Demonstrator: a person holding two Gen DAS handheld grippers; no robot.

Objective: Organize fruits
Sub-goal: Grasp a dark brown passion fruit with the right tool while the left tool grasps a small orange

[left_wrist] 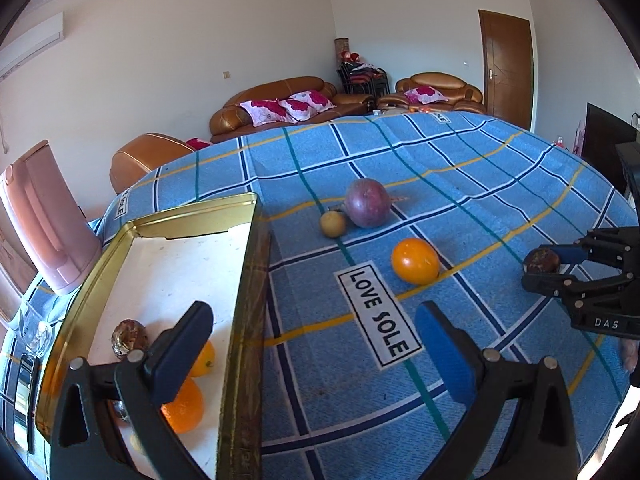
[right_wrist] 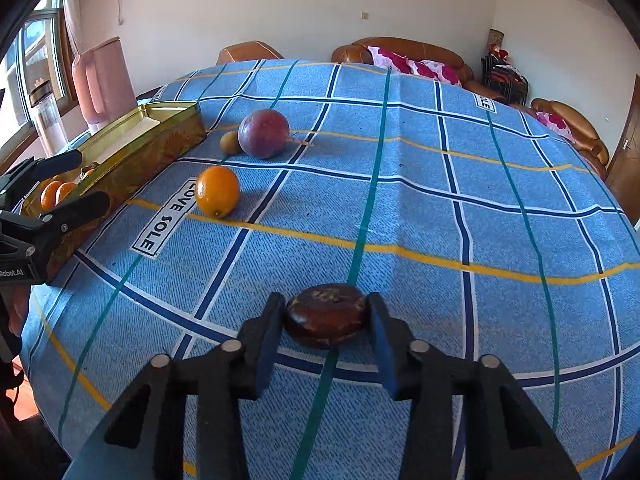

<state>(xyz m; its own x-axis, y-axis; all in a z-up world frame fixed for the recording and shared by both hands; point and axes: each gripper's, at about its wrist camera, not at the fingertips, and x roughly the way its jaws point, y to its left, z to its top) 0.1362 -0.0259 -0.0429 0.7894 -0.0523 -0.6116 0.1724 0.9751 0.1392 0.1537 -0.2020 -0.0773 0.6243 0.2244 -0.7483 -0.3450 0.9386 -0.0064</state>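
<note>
My right gripper point(right_wrist: 326, 314) is shut on a dark brown round fruit point(right_wrist: 326, 316), its blue pads pressing both sides, low over the cloth; the left wrist view shows this gripper point(left_wrist: 540, 270) and the fruit point(left_wrist: 542, 261) at far right. My left gripper point(left_wrist: 316, 344) stands open with nothing between its fingers, straddling the near wall of a gold tin tray point(left_wrist: 244, 280). The tray holds two oranges point(left_wrist: 184, 410) and a brown fruit point(left_wrist: 130, 338). An orange point(left_wrist: 415, 261), a purple fruit point(left_wrist: 367, 209) and a small tan fruit point(left_wrist: 333, 224) lie on the cloth.
A blue checked tablecloth point(left_wrist: 460, 168) covers the round table. A pink jug point(left_wrist: 44, 216) stands behind the tray at the left edge, with a clear glass point(left_wrist: 38, 332) near it. Brown sofas point(left_wrist: 280, 100) stand beyond the table.
</note>
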